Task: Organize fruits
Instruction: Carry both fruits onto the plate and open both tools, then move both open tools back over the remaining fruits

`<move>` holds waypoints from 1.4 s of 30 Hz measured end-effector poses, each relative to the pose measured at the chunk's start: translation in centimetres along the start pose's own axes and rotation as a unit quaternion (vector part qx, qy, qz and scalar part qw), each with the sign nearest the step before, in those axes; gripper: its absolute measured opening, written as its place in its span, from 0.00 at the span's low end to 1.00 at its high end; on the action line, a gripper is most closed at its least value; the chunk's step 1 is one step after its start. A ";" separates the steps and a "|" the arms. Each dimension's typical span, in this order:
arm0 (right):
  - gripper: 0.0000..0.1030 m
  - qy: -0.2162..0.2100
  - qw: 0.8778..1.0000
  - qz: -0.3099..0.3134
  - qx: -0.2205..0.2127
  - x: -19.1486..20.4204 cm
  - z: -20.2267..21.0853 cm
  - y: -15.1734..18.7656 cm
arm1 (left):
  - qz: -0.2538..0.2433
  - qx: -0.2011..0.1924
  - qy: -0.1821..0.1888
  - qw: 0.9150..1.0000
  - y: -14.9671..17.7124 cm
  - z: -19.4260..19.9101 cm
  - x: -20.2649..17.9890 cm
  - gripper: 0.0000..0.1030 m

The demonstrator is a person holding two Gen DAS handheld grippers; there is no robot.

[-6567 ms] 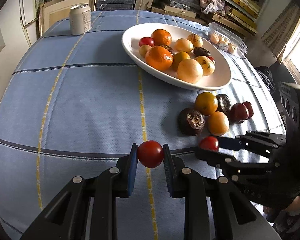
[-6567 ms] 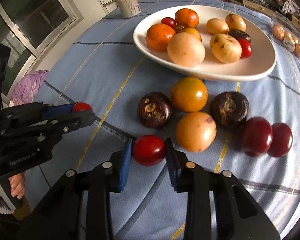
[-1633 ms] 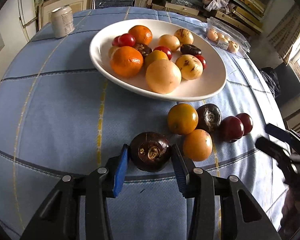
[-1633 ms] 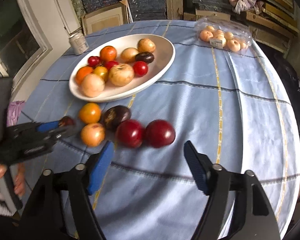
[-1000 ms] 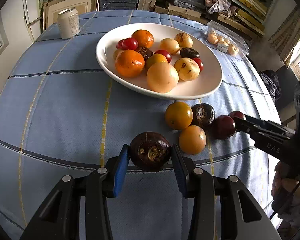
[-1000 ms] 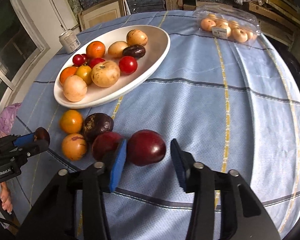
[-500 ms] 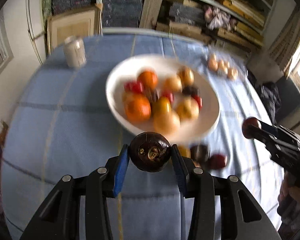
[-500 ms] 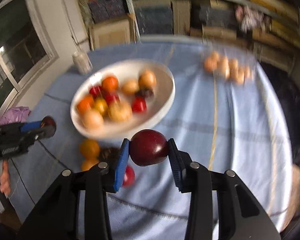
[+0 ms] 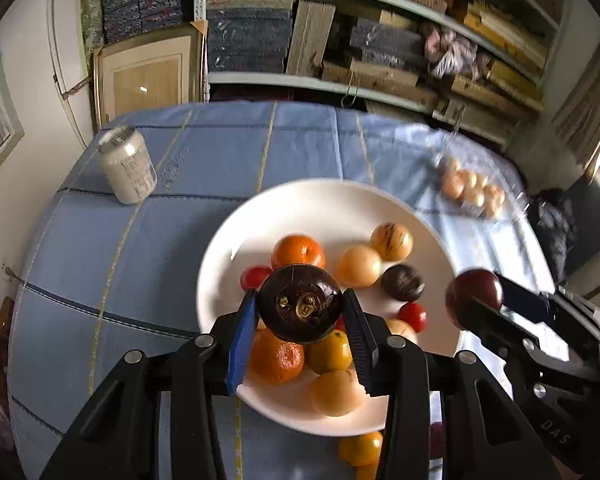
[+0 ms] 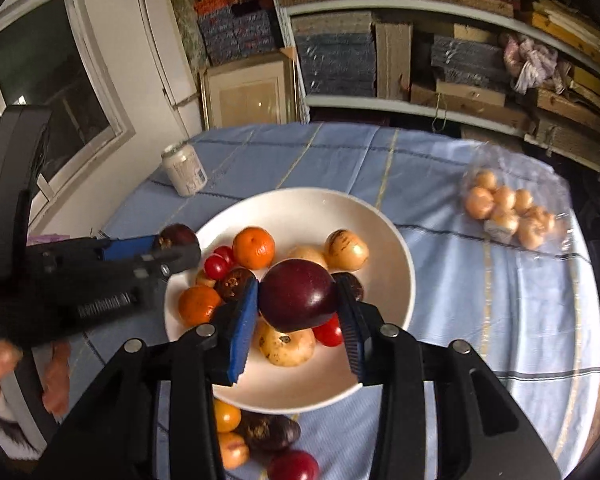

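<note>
My left gripper (image 9: 300, 312) is shut on a dark purple mangosteen (image 9: 300, 307) and hangs over the white bowl (image 9: 328, 204). My right gripper (image 10: 298, 300) is shut on a dark red plum (image 10: 298, 295) above the same white bowl (image 10: 300, 208). The bowl holds oranges (image 9: 298, 250), pale round fruits (image 9: 358, 266), small red tomatoes (image 9: 412, 316) and a dark mangosteen (image 9: 402, 282). In the left wrist view the right gripper (image 9: 476, 304) with its plum (image 9: 474, 288) comes in from the right. The left gripper (image 10: 176, 246) shows at the left of the right wrist view.
Several fruits lie on the blue cloth in front of the bowl: an orange one (image 10: 226, 416), a mangosteen (image 10: 268, 432), a red plum (image 10: 292, 466). A drink can (image 9: 127, 170) stands back left. A clear pack of small fruits (image 10: 508, 208) lies back right. Shelves stand behind the table.
Both grippers rose from the cloth and moved forward over the bowl, each carrying its fruit. The loose fruits on the cloth have dropped to the bottom of both views.
</note>
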State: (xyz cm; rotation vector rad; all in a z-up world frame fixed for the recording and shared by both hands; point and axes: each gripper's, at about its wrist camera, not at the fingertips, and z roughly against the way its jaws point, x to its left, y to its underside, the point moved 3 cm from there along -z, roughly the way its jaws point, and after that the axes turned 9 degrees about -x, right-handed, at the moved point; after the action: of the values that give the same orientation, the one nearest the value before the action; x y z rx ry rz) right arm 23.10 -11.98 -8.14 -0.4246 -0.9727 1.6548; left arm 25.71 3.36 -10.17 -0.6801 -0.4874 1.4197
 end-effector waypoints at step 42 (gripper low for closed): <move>0.79 0.058 0.993 -0.083 0.053 -4.1 10.8 13.7 | 0.012 0.072 0.034 0.997 12.5 3.0 -2.5 0.67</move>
State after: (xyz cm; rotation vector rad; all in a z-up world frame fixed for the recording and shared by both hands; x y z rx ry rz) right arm 8.12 -20.50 -13.21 -0.3540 -0.8087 1.5059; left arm 14.34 1.48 -16.38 -0.6168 -0.3212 1.4356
